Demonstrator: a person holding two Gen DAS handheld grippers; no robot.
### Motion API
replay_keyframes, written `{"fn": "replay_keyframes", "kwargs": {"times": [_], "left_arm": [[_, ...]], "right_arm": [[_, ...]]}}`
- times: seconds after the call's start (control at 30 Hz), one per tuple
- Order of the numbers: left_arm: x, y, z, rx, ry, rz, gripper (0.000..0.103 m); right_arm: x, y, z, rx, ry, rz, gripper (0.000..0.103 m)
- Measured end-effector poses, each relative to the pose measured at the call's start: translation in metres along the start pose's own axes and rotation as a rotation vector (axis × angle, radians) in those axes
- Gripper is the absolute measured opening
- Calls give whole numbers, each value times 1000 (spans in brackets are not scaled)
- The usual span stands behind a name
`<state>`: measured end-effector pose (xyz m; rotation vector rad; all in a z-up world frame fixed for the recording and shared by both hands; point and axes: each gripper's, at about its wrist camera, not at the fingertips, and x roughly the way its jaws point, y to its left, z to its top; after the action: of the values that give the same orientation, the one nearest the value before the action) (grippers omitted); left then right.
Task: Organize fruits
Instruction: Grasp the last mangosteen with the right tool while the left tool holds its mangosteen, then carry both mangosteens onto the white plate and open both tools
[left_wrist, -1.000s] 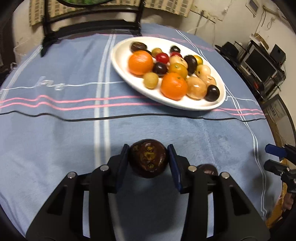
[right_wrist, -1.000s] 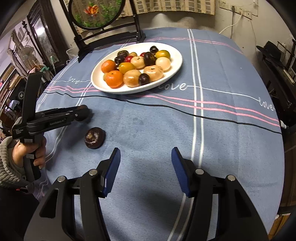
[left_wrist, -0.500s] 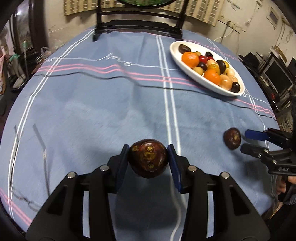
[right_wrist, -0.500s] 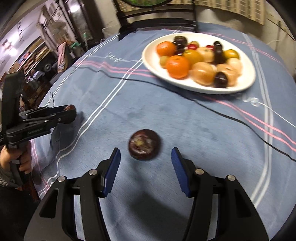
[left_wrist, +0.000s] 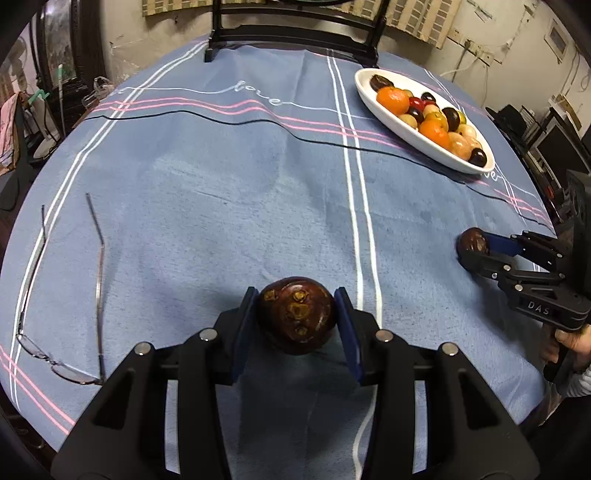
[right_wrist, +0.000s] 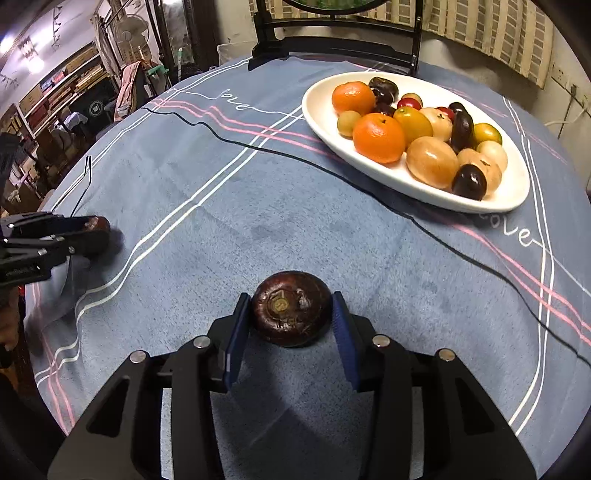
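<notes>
White and oval, the serving dish (right_wrist: 417, 184) sits toward the far right edge of the worktop (right_wrist: 295, 221), on a blue tablecloth (left_wrist: 221, 192) with white, pink and black stripes. It holds a heap of small fruit: two oranges (right_wrist: 378, 137), several pale tan round fruits (right_wrist: 432, 160), dark plum-like ones (right_wrist: 469, 181), a yellow-orange one (right_wrist: 412, 120), and a couple of small red ones (right_wrist: 409, 103).

Left gripper (left_wrist: 297, 319) grasps a dark brown mangosteen (left_wrist: 296, 314) between its jaws, both blue pads against the fruit's sides, above the near edge of the worktop.

Right gripper (right_wrist: 291, 317) has just been closing its jaws around a second mangosteen (right_wrist: 291, 308) that lies on the cloth near the near edge; the blue pads now look to meet its sides. In the left wrist view this same fruit (left_wrist: 474, 242) appears at the worktop's right edge, at the tip of the right gripper.

Thin wire-framed spectacles (left_wrist: 62, 295) lie open near the left edge.
</notes>
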<state>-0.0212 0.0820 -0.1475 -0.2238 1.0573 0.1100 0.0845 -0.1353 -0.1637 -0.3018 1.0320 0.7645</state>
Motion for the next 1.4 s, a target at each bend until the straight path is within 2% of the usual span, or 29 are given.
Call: {"fn": "replay_keyframes", "kwargs": {"times": [0.13, 0.3, 0.53, 0.73, 0.9, 1.07, 1.4], "left_arm": [[6, -12, 5, 39, 7, -21, 43], [14, -34, 14, 104, 6, -46, 43], [22, -72, 32, 210, -3, -77, 43], [10, -111, 69, 290, -66, -112, 43], [-4, -134, 101, 335, -127, -128, 43], [-11, -150, 133, 354, -175, -133, 43], [16, -161, 185, 343, -175, -120, 43]], "right_arm": [[-10, -6, -5, 39, 4, 33, 44], [-33, -24, -23, 125, -16, 26, 44], [-74, -42, -49, 181, -72, -52, 44], [-113, -57, -54, 237, -147, -107, 44], [-135, -64, -42, 259, -210, -117, 44], [-154, -69, -12, 241, -282, -123, 44], [-154, -99, 64, 202, -357, -118, 44]]}}
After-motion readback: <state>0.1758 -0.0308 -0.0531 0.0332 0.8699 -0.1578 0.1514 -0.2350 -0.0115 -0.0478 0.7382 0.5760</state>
